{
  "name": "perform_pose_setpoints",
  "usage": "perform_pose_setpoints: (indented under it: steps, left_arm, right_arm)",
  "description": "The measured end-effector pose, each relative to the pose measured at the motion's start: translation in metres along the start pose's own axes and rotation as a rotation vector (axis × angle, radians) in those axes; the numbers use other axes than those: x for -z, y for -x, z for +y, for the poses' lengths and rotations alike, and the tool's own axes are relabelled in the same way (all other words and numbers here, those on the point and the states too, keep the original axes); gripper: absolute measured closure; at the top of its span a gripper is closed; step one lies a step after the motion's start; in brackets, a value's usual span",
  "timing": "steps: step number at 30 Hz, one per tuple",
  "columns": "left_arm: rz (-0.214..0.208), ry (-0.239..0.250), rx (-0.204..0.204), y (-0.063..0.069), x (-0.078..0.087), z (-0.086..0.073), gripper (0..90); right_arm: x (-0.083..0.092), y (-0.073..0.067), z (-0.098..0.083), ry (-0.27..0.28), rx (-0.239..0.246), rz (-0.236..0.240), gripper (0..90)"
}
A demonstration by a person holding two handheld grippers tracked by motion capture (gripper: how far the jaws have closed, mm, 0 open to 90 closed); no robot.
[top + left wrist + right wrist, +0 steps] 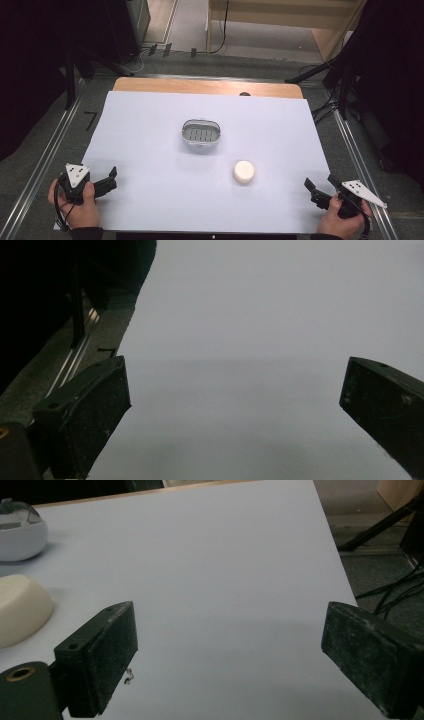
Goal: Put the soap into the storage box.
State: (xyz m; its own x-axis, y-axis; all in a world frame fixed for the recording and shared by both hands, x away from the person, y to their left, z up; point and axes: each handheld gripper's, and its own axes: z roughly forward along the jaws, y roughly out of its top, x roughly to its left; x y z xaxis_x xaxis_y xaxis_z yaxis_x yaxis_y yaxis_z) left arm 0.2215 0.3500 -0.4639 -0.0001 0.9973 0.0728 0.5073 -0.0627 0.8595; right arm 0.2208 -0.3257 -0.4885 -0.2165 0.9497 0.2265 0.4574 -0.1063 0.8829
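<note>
A white sheet [150, 150] covers the wooden table, with grey floor, metal rails and dark stands around it and pale wood furniture beyond the far edge. The high view gives the whole layout: an oval soap dish [201, 132] with a slotted insert sits near the sheet's middle, its long axis running left to right, and a round cream soap bar [243, 171] lies flat on the sheet nearer the person and to the right of the dish, apart from it. The left gripper [111, 176] is held well to the left of the dish at the sheet's near corner, the right gripper [310, 186] well to its right at the other near corner, both angled inward. The right gripper view brings the soap bar [22, 607] and the dish [20, 535] in at its left edge, with nothing between them and its jaws, which stand wide over bare sheet. The left gripper view shows wide-apart jaws over blank sheet and the rail [75, 360] at its left
</note>
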Motion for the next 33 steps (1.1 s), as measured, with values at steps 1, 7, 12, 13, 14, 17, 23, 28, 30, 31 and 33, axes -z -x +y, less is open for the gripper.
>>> perform_pose_setpoints:
  steps: [1,7,12,13,14,17,23,28,30,31,33]
  left_arm:
    - [0.002,-0.005,0.000,0.0002,-0.0003,0.0002,0.1]
    - [-0.005,-0.004,0.006,-0.0005,-0.0006,0.0001,0.1]
    - [-0.003,0.003,-0.003,0.0003,0.0000,-0.0003,0.1]
    - [-0.004,0.005,-0.005,0.0003,0.0006,-0.0004,0.1]
    - [-0.004,0.009,-0.002,0.0000,0.0012,-0.0006,0.2]
    - [-0.011,0.001,0.013,-0.0016,0.0005,-0.0001,0.1]
    - [-0.006,-0.011,-0.004,-0.0003,-0.0006,0.0003,0.1]
    - [-0.010,0.002,0.004,-0.0012,0.0007,-0.0003,0.1]
    - [-0.010,0.003,0.003,-0.0011,0.0008,-0.0003,0.1]
    - [-0.010,0.001,0.005,-0.0012,0.0008,-0.0003,0.1]
    - [-0.009,0.002,0.015,-0.0020,0.0003,-0.0002,0.1]
  right_arm:
    - [-0.0002,-0.0004,0.0001,-0.006,0.000,-0.001,8.4]
    - [-0.0017,-0.0019,0.0007,-0.026,0.007,-0.006,13.4]
    - [-0.0018,-0.0022,0.0007,-0.028,0.014,0.001,13.4]
    - [-0.0023,-0.0018,0.0007,-0.032,0.013,0.000,13.1]
    - [-0.0029,-0.0016,0.0009,-0.033,0.015,-0.002,13.0]
    - [-0.0043,-0.0043,0.0015,-0.040,0.036,-0.030,13.0]
    - [-0.0032,-0.0057,0.0017,-0.036,0.053,-0.048,12.4]
    - [-0.0048,-0.0087,0.0028,-0.060,0.081,-0.027,13.0]
    - [-0.0054,-0.0071,0.0034,-0.074,0.086,0.007,15.1]
    - [-0.0064,-0.0070,0.0040,-0.094,0.088,0.012,15.8]
    - [-0.0078,-0.0069,0.0054,-0.130,0.111,-0.001,15.8]
